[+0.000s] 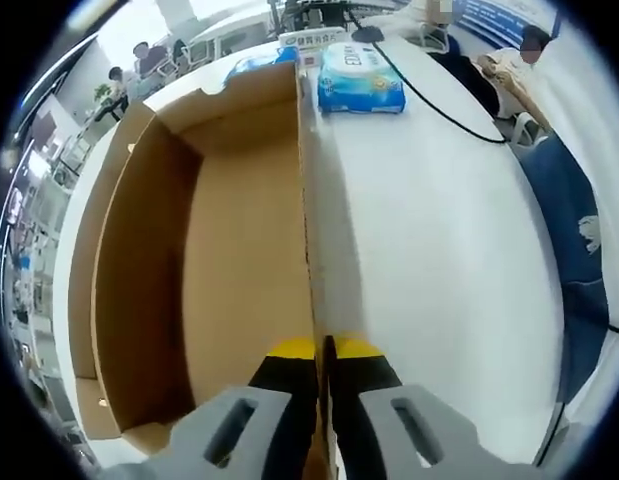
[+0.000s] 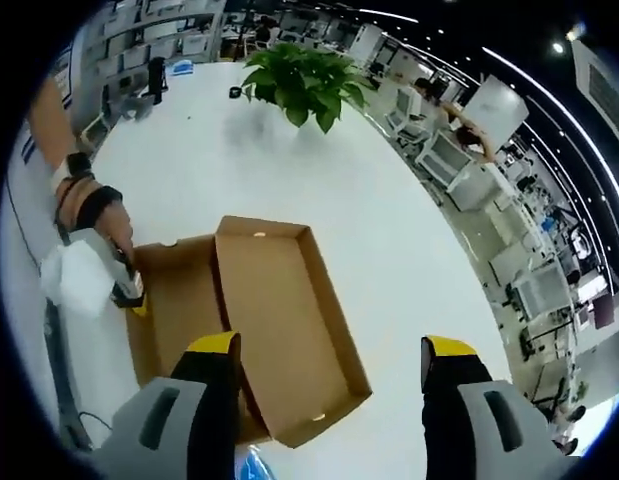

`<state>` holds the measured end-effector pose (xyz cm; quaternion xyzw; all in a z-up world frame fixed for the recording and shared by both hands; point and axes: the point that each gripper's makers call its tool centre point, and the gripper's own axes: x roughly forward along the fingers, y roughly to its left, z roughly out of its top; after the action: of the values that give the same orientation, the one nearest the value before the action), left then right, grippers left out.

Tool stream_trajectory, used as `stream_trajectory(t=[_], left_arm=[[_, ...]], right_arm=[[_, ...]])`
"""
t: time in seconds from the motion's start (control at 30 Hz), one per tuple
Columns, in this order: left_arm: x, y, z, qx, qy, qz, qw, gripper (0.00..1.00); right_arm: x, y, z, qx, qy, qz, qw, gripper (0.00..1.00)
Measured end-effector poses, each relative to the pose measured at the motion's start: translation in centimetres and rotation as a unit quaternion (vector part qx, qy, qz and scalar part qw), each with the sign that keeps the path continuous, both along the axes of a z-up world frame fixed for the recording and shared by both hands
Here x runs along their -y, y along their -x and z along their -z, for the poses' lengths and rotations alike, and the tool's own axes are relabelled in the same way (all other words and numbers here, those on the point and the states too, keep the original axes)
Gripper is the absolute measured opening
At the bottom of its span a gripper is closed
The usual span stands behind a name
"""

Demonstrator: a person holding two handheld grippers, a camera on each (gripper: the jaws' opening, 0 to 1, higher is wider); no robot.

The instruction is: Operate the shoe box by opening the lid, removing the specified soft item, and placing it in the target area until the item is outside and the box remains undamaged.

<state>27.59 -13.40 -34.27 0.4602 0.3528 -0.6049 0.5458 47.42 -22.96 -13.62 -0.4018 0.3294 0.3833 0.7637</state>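
Already lid open: left hand-held gripper (image 1: 324, 365) pinches box (image 1: 244, 260) wall at frame bottom; right hand-held gripper (image 2: 329, 365) wide, empty. Next: find item.

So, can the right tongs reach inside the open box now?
Probably yes. The right tongs are open above the box, whose lid is folded back; nothing covers the inside. The left tongs clamp its far wall.

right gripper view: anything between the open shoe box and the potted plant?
Nothing. In the right gripper view, bare white table runs from the shoe box to the potted plant.
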Motion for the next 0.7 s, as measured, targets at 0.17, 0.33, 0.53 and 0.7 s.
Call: stream_trajectory(t=[0.17,0.33,0.53,0.7], left_arm=[[-0.1,0.1,-0.1,0.008,-0.001,0.008,0.9999,0.02],[-0.2,0.0,-0.1,0.003,0.003,-0.001,1.0,0.01],[-0.2,0.0,-0.1,0.001,0.001,-0.001,1.0,0.01],[-0.2,0.0,0.0,0.0,-0.002,0.002,1.0,0.01]], right_arm=[[0.1,-0.8,0.9,-0.017,0.024,-0.004,0.9996,0.73],[-0.3,-0.9,2.2,-0.045,0.036,-0.011,0.9983,0.72],[-0.3,-1.2,3.5,-0.07,0.045,-0.022,0.9963,0.67],[0.2,-2.1,4.8,-0.087,0.053,-0.021,0.9946,0.67]])
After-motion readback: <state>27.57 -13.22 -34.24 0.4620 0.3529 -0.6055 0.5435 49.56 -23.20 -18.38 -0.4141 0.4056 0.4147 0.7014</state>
